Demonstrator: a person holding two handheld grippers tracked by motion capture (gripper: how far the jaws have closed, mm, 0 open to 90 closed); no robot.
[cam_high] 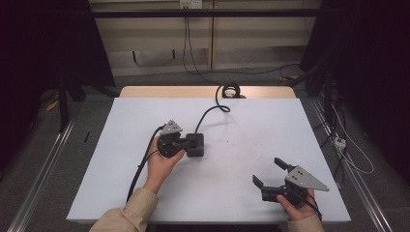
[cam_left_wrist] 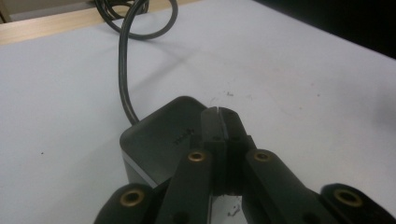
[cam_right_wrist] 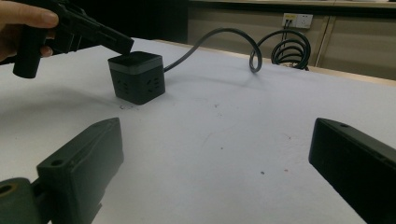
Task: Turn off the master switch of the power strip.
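Matte black socket cube [cam_high: 196, 144], coiled cable [cam_high: 230, 90]

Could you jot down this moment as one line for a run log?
left gripper: shut, tips on power cube top | right gripper: open, empty, apart | cube: upright on table, cord attached

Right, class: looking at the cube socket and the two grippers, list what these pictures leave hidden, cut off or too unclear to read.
- Cube socket, left gripper view: the near side is covered by the left gripper; the marking on top is too small to read.
- Cable, high view: its far coil runs past the table edge, so the end is hidden.
- Right gripper, right gripper view: both jaws are cut off by the bottom edge.
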